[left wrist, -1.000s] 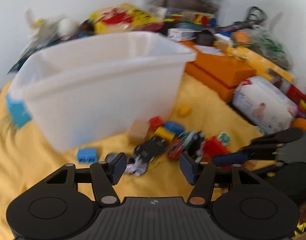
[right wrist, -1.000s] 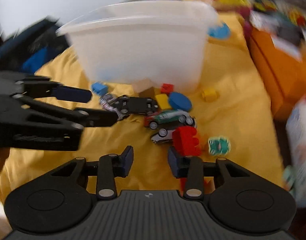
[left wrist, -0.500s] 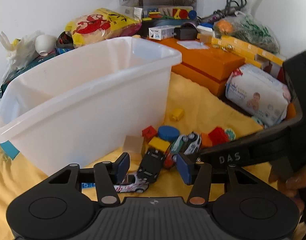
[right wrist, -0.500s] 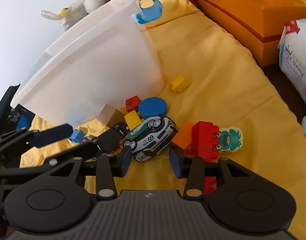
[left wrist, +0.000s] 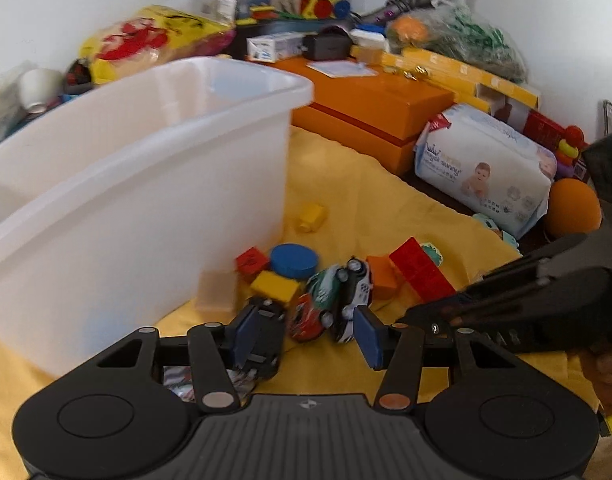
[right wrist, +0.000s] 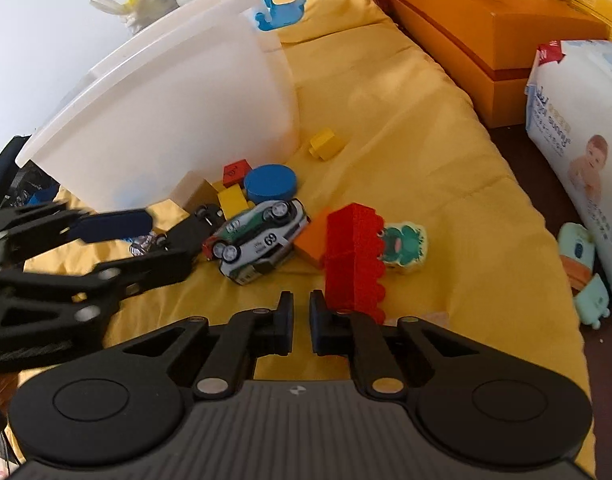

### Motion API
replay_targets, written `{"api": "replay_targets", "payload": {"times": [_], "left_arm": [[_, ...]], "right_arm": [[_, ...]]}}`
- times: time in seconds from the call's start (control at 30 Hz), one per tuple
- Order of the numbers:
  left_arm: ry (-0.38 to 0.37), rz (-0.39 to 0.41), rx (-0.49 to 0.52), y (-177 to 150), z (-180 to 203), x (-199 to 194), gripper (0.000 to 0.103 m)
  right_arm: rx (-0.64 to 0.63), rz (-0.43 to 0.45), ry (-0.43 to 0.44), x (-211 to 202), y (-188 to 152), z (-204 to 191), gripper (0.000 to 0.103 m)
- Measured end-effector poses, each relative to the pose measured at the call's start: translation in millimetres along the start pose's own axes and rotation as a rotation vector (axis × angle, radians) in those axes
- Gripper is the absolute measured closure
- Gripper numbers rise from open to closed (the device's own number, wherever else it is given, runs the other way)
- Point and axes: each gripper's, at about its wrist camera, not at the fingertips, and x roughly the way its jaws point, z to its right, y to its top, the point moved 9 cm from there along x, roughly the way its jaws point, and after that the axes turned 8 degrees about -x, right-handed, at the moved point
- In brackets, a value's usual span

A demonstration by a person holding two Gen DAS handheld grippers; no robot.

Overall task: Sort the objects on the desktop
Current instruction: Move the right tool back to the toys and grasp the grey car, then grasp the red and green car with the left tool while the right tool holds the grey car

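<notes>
A big white plastic bin (left wrist: 137,184) stands on a yellow cloth (left wrist: 366,200); it also shows in the right wrist view (right wrist: 177,112). In front of it lie toy cars and blocks: a white and green car marked 69 (right wrist: 261,236), a black car (left wrist: 261,332), a red brick (right wrist: 354,256), a blue disc (right wrist: 269,182), a yellow block (right wrist: 326,144). My left gripper (left wrist: 306,334) is open low over the cars, one finger by the black car. My right gripper (right wrist: 301,320) is shut and empty, just short of the red brick.
An orange box (left wrist: 370,108) and a pack of baby wipes (left wrist: 486,168) lie right of the cloth. A frog figure (right wrist: 402,244) sits beside the red brick. An orange ball (left wrist: 572,208) is at far right. Cluttered toys and bags line the back wall.
My right gripper has shut with nothing in it and pulled back slightly. My left gripper has moved forward and lower over the cars, staying open.
</notes>
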Motion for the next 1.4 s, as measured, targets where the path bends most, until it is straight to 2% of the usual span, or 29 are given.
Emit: {"api": "replay_targets", "payload": {"times": [0.07,0.13,0.2,0.4,0.47,0.5,0.73,0.8,0.83,0.9,0.93,1.03,1.07,1.1,1.17,1.23,1.4], "left_arm": [[-0.021,-0.030,0.017,1.1,5.5,12.7,0.050],[-0.027,-0.053,0.045,1.2,10.3,21.4,0.058],[-0.059,-0.077,0.051,0.9,13.1,30.3,0.057],[-0.044,-0.063,0.058,-4.5,14.4,24.1,0.067],[-0.034,-0.052,0.029,-13.4,10.2,11.4,0.081],[-0.026,-0.050,0.005,-19.7,6.5,2.3,0.097],[0.072,-0.021,-0.180,-71.9,-19.9,-56.2,0.097],[0.085,0.002,-0.212,-80.8,-23.1,-64.2,0.096],[0.082,0.010,-0.225,-82.3,-23.7,-65.5,0.093],[0.091,0.012,-0.245,-83.4,-24.0,-65.9,0.092],[0.093,0.014,-0.257,-83.2,-23.5,-66.7,0.091],[0.039,0.038,-0.328,-73.8,-17.5,-68.2,0.087],[0.042,0.054,-0.332,-68.9,-16.9,-69.7,0.086],[0.052,0.067,-0.323,-66.3,-15.5,-71.4,0.086],[0.075,0.083,-0.296,-61.8,-16.3,-74.9,0.085],[0.095,0.086,-0.290,-57.7,-21.9,-76.7,0.085],[0.074,0.095,-0.224,-25.5,-28.9,-66.2,0.085]], "right_arm": [[-0.007,-0.009,0.000,0.3,-1.8,-1.6,0.090],[-0.030,-0.010,-0.007,-0.7,-4.3,-5.9,0.087],[-0.061,-0.012,-0.023,-1.8,-6.9,-8.3,0.086],[-0.102,-0.007,-0.022,-4.2,-10.6,-14.3,0.074],[-0.114,-0.008,-0.022,-5.4,-12.0,-16.1,0.073],[-0.122,-0.009,-0.021,-6.0,-12.7,-17.0,0.072],[-0.163,0.001,-0.008,-6.1,-12.6,-23.9,0.062],[-0.139,0.027,0.012,-7.5,-6.9,-26.9,0.061],[-0.111,0.034,0.024,-6.8,-3.3,-27.2,0.056],[-0.074,0.015,0.045,-3.4,3.2,-30.3,0.057],[-0.099,0.021,0.033,-3.4,8.0,-32.7,0.057],[-0.227,0.060,-0.052,-5.7,21.3,-35.4,0.057],[-0.256,0.022,-0.064,-0.8,22.4,-34.9,0.056],[-0.256,-0.025,-0.033,4.9,20.6,-34.6,0.056],[-0.185,-0.055,0.080,6.5,15.9,-35.7,0.057],[-0.148,-0.058,0.140,8.0,12.4,-39.9,0.055],[-0.153,-0.032,0.174,7.4,11.7,-52.2,0.054]]}}
